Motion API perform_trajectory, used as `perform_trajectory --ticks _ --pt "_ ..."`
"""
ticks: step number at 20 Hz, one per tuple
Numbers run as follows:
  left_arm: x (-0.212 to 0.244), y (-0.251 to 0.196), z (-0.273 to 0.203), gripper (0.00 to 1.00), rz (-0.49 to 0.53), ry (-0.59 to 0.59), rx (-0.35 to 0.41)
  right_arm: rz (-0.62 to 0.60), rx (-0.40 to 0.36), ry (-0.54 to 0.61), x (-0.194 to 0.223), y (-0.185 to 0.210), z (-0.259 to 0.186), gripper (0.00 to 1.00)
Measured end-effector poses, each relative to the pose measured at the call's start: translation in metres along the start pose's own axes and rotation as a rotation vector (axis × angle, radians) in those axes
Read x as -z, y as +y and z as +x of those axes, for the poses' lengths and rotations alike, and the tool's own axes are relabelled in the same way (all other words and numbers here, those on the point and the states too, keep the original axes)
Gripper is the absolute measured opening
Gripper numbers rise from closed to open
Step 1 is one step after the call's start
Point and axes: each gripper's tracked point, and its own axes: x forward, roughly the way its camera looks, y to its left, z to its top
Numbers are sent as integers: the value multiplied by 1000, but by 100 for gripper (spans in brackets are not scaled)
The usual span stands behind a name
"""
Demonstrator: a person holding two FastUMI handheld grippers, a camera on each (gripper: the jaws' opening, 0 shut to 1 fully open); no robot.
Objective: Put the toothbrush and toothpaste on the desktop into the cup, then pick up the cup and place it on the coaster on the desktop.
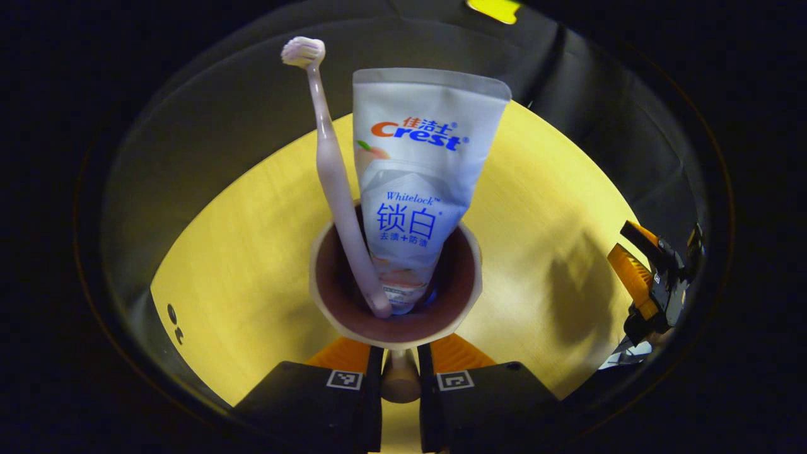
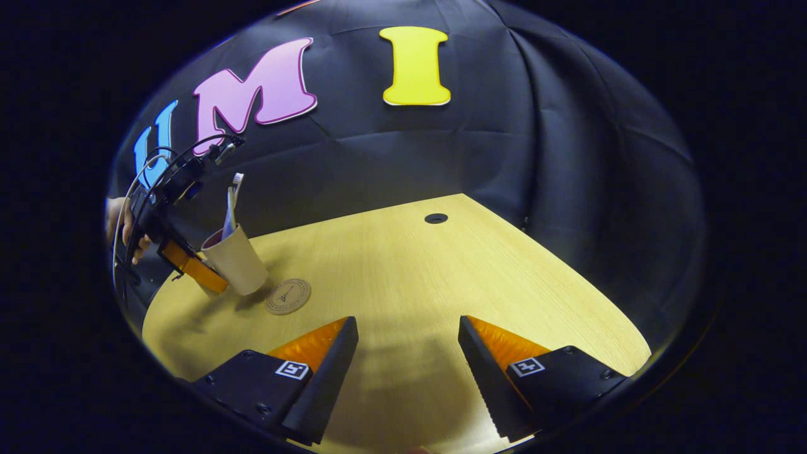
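In the left gripper view a beige cup (image 1: 394, 315) with a dark inside sits right in front of my left gripper (image 1: 400, 362), which is shut on the cup's handle. A pale pink toothbrush (image 1: 334, 176) and a white toothpaste tube (image 1: 416, 176) stand in the cup. In the right gripper view the cup (image 2: 238, 260) hangs tilted in the left gripper (image 2: 192, 266), just left of the round brown coaster (image 2: 288, 296); the toothbrush (image 2: 234, 186) sticks out of the top. My right gripper (image 2: 408, 353) is open above the table, with nothing between its fingers.
The yellow wooden table (image 2: 441, 284) has a dark cable hole (image 2: 435, 218) near its far edge. A hand (image 2: 126, 230) holds the left gripper at the far left. The right gripper (image 1: 652, 284) shows at the right of the left gripper view.
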Motion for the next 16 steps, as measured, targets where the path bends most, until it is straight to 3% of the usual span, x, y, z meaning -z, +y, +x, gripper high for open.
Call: perform_trajectory --ticks 7,16 --pt "-6 -15 25 28 54 34 11 29 59 2 7 -30 -7 98" --pt "-11 -17 24 29 42 51 14 40 62 13 13 -43 -5 99"
